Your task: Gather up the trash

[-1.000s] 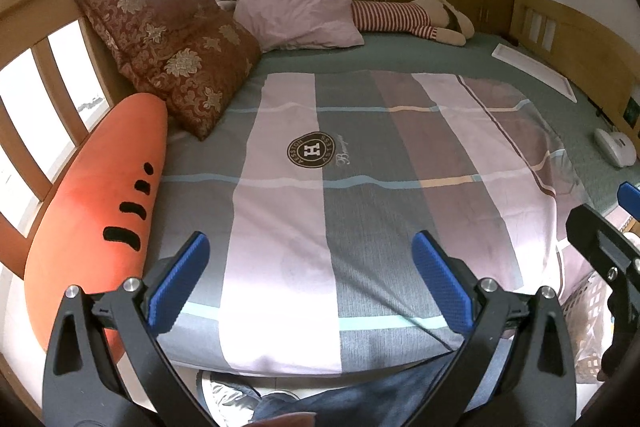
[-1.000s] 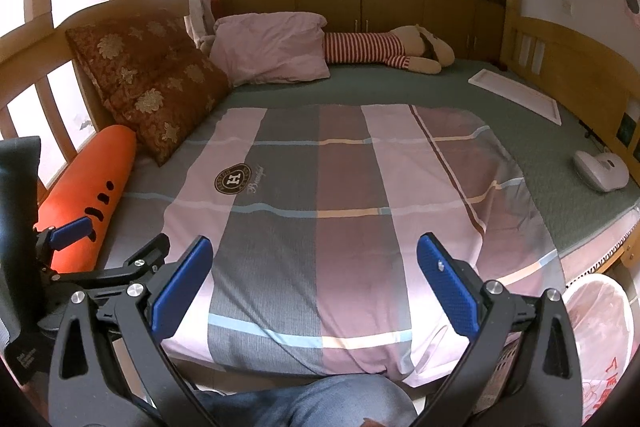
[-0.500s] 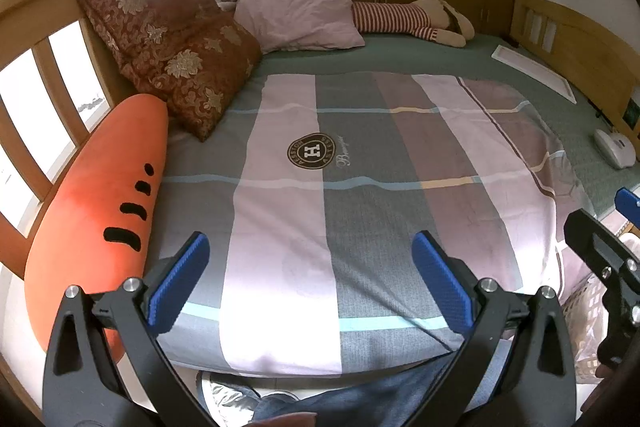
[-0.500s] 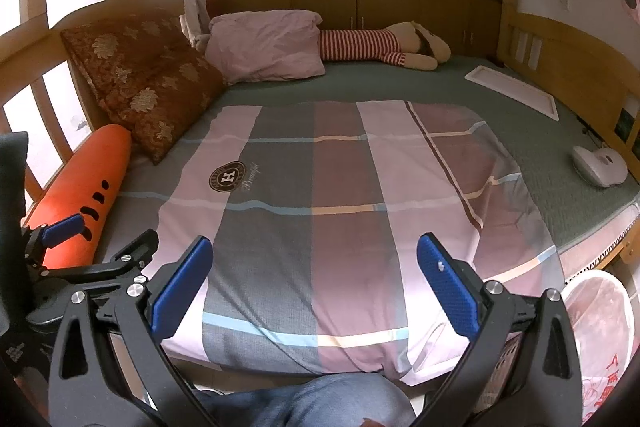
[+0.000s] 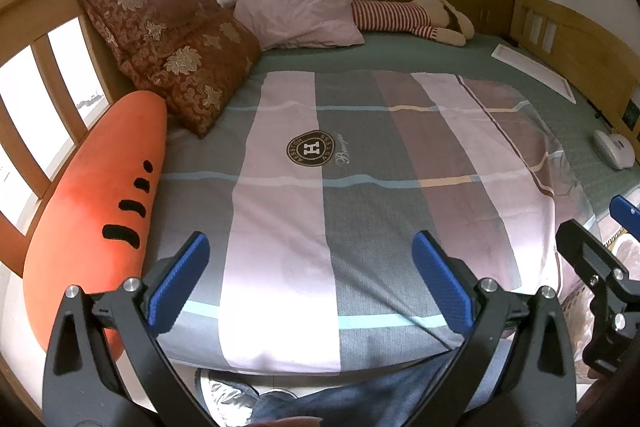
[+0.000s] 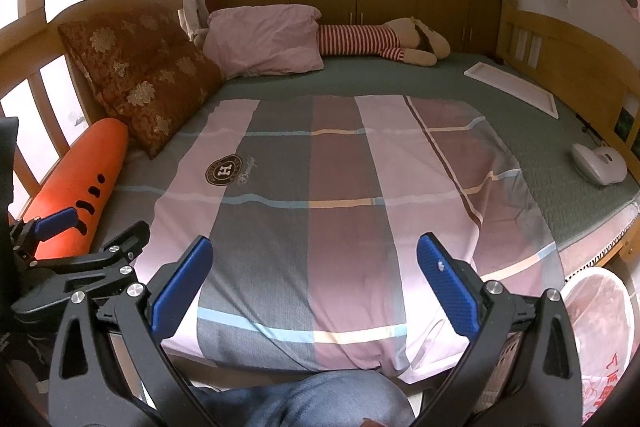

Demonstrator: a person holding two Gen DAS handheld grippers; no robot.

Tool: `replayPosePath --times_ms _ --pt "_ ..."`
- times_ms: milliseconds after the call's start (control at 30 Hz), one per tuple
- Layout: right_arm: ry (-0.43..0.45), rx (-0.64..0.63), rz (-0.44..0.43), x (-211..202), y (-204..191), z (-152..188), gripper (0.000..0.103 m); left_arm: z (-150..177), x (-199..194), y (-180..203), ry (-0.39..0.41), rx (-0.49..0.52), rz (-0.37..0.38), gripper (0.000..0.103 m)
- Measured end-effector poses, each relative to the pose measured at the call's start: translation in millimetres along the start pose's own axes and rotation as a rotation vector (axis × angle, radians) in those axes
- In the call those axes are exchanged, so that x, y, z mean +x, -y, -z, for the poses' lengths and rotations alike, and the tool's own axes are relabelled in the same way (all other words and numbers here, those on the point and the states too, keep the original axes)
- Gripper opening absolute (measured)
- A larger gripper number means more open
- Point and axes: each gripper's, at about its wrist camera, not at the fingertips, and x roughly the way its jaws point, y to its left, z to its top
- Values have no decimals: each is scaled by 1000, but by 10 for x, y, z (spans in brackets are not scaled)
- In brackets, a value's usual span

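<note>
The left gripper (image 5: pixel 308 283) was spread wide with nothing between its blue pads (image 5: pixel 178 283), held over the near edge of the bed (image 5: pixel 400 59). The right gripper (image 6: pixel 316 287) was likewise spread wide and empty, over the same edge; it also showed at 3 o'clock in the left view, and the left one at 9 o'clock in the right view.

A striped blanket (image 5: pixel 360 187) with a round logo (image 5: pixel 310 149) covered most of the bed. At 9 o'clock lay an orange carrot pillow (image 5: pixel 104 195), touching a brown floral cushion (image 5: pixel 172 47) at 10 to 11 o'clock. A pink pillow (image 5: pixel 296 15) sat at 12, with a striped plush toy (image 5: pixel 404 17) just beside it toward 1. A flat white board (image 6: pixel 512 87) lay on the green sheet at 2, and a white device (image 6: pixel 600 163) at 3 near the bed's edge.

No loose trash could be made out on the bed. A bin (image 6: pixel 600 339) lined with a pinkish bag stood on the floor at 4 to 5 o'clock in the right view, just beside the bed corner

The person's jeans (image 6: pixel 320 403) showed at 6
</note>
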Motion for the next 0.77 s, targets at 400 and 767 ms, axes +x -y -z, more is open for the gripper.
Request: replayPosePath --times_ms 400,767 --pt "-18 14 7 82 69 49 100 40 -13 59 -18 5 -15 100" --pt "-38 37 3 188 171 106 100 39 80 87 -50 1 -6 100"
